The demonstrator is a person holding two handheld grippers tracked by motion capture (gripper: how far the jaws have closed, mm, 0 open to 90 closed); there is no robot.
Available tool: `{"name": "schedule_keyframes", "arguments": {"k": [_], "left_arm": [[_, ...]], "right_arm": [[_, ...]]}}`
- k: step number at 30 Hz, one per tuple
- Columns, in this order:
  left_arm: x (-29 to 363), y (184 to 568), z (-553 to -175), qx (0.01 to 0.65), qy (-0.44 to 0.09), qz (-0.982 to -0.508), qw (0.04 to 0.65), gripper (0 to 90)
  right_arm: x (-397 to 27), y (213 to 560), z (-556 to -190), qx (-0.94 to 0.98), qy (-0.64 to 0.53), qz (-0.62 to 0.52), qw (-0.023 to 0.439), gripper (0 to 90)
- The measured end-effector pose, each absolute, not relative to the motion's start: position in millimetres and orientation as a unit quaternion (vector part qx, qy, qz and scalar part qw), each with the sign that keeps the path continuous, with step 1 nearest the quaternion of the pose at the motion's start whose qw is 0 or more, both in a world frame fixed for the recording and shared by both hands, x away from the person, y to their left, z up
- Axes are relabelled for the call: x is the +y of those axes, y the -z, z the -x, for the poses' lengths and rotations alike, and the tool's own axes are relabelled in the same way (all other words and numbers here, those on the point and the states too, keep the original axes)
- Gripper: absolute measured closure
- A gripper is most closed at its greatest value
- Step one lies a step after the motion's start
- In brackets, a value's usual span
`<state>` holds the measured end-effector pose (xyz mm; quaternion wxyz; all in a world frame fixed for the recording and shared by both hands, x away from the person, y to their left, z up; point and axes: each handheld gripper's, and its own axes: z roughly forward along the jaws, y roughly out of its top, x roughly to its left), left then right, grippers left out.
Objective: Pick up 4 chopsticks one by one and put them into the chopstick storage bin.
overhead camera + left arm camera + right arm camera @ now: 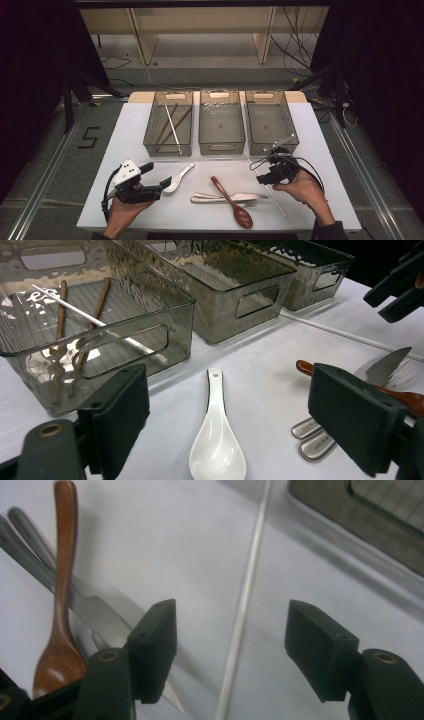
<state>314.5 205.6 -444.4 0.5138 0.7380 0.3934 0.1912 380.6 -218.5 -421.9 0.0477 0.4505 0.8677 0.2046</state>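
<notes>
white chopstick (243, 610) | lies flat on the table (325, 165), between the right gripper (227, 645) jaws, pads apart and not touching | likely light, stiff, thin, slippery; apt to roll | best pinched near mid-length | left gripper (225, 425) open, idle over white spoon (216, 445)

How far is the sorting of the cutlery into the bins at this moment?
Done: the left bin already holds three chopsticks. In hand: the right gripper is open over the white chopstick, not gripping it yet. The left gripper is open above the white spoon. Left: the wooden spoon, knife and fork lie on the table.
</notes>
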Motion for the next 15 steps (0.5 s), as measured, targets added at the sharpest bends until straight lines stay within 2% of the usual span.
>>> {"name": "schedule_keyframes", "arguments": {"k": [5,15], "left_arm": [[205,444,-315,0.393,-0.191,-0.739,0.513,16.2],[205,445,-315,0.392,-0.191,-0.740,0.512,16.2]], "right_arm": [[-222,430,-376,0.873,-0.177,-0.453,0.034,43.5],[-224,442,-370,0.882,-0.135,-0.451,0.024,58.1]]}}
